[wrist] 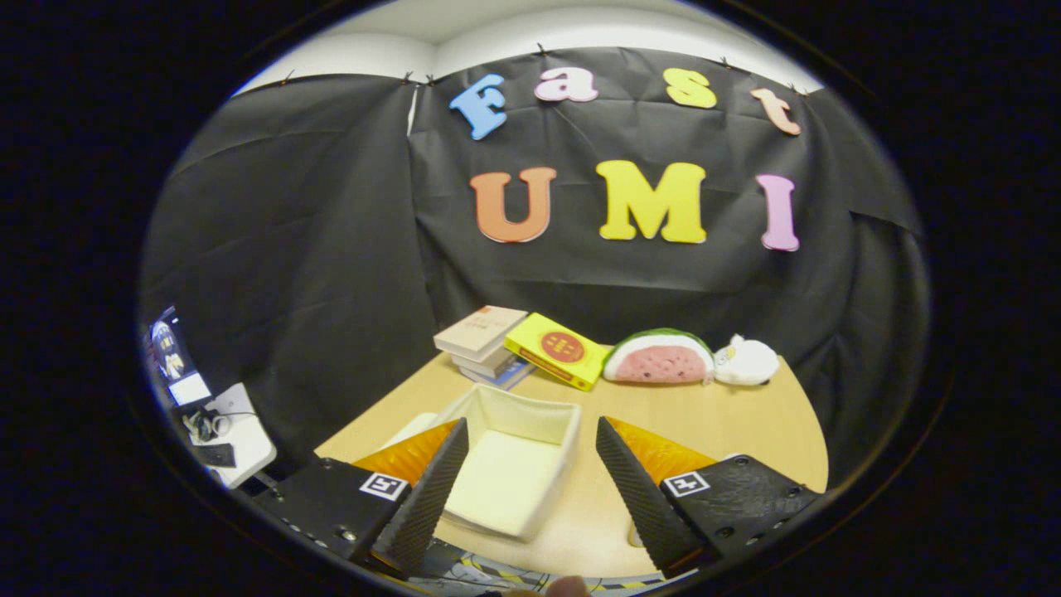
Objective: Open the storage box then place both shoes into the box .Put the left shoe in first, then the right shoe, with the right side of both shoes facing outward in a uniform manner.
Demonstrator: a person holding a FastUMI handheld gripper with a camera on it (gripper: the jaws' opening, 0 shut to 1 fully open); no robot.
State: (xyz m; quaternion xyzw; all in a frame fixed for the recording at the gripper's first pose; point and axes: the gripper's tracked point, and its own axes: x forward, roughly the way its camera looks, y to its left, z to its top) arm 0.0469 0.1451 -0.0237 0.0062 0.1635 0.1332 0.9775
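Note:
A cream fabric storage box point(554, 419) stands on the wooden table point(746, 431) with its top open and nothing visible inside. It lies between my fingers and just ahead of them, closer to the left finger. My gripper point(530, 439) is open, its fingers wide apart above the near table edge, holding nothing. A pale flap, perhaps the box lid point(412, 429), shows behind the left finger.
At the back of the table lie a stack of books point(485, 344), a yellow box point(557, 350), a watermelon-slice plush point(659, 358) and a white plush point(746, 361). A small side table with cables point(224, 431) stands off to the left, below the tabletop.

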